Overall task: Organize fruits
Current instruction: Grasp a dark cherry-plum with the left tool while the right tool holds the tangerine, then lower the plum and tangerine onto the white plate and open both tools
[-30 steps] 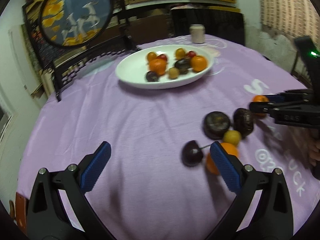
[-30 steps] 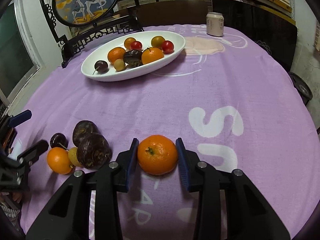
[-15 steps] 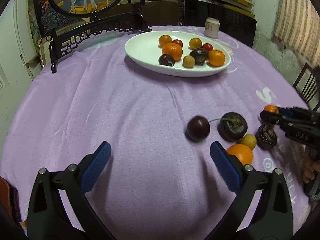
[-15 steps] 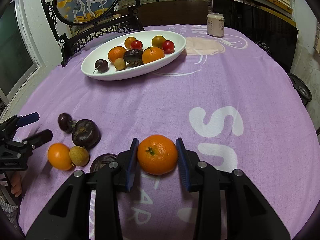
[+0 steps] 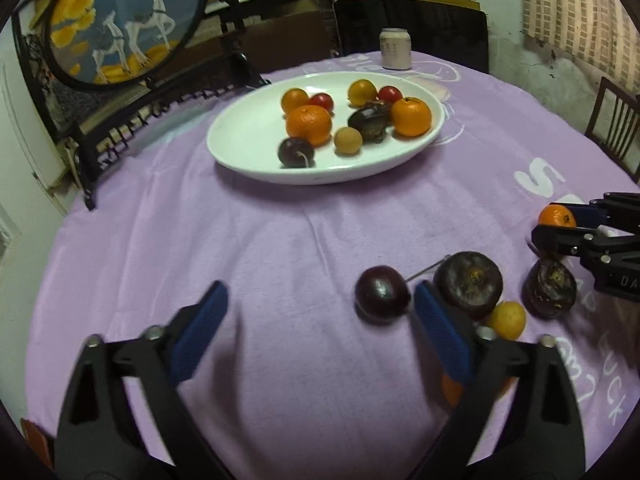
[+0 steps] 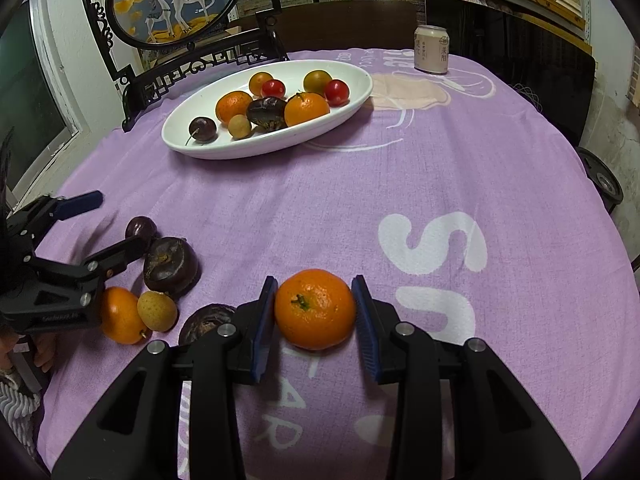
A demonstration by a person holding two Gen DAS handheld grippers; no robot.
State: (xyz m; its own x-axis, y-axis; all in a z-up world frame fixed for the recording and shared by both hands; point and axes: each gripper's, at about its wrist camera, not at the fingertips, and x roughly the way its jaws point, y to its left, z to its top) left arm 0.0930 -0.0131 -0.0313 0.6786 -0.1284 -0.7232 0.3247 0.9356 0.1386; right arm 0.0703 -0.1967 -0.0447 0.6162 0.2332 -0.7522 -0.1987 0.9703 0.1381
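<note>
The right gripper (image 6: 315, 316) is clamped on a tangerine (image 6: 315, 309), one blue pad against each side, with the fruit resting on or just above the purple tablecloth (image 6: 440, 168). The tangerine is probably light and firm, with a loose skin that bruises if squeezed hard. Its widest middle, where the pads sit now, looks like the right place to hold it. This gripper points steeply down toward the cloth.

The left gripper (image 5: 320, 320) is empty and its jaws are closing. A dark plum (image 5: 383, 294) lies between them, just beside the right-hand pad, and neither pad presses on it. The plum is likely smooth, round and ready to roll, and its thin stem (image 5: 426, 272) is no place to grip; the round body across its middle is. This gripper also tilts steeply down, and part of a hand (image 6: 40, 354) and a grey knitted sleeve (image 6: 16, 400) show behind it in the right wrist view.

At 3 o'clock of the plum lies a cluster still on the cloth: two dark wrinkled fruits (image 5: 468, 284), a small yellow fruit (image 5: 507, 320) and an orange fruit (image 6: 120, 316) partly hidden under the left gripper.

At 12 o'clock, well apart, stands a white oval dish (image 5: 248, 136) already holding tangerines, cherry tomatoes and dark fruits. Beyond it, at 1 o'clock, stands a drink can (image 5: 395, 49).
</note>
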